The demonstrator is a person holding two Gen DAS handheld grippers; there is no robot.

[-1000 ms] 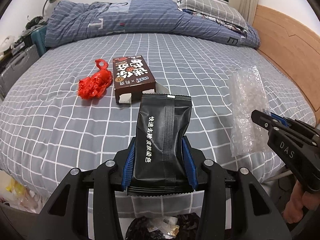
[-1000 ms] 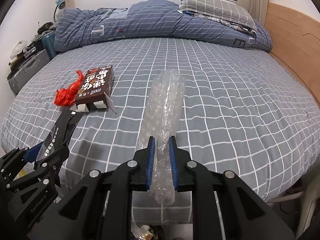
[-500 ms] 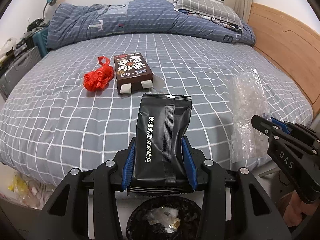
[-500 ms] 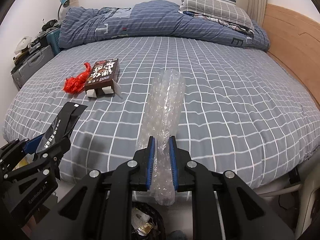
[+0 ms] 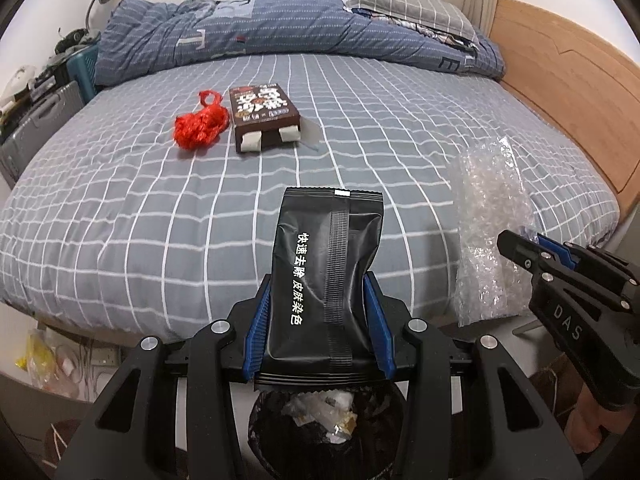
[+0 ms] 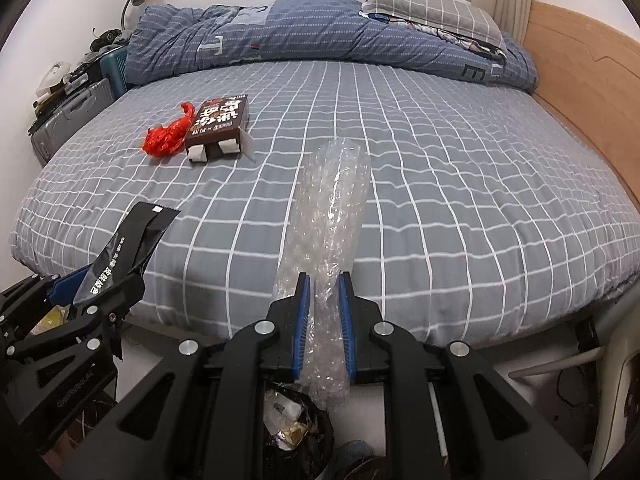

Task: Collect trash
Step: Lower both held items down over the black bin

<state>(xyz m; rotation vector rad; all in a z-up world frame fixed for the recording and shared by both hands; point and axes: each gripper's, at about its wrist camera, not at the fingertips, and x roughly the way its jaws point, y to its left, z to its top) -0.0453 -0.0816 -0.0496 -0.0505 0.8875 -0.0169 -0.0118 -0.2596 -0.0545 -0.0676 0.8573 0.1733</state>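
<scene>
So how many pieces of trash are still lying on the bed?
2: a red plastic bag and, touching its right side, a brown box, both on the bed's far left. None seem hidden.

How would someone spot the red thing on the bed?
On the grey checked bed, look toward the left half, short of the heaped blue quilt. A brown box lies there; the crumpled red plastic bag sits against its left side, the only red item.
</scene>
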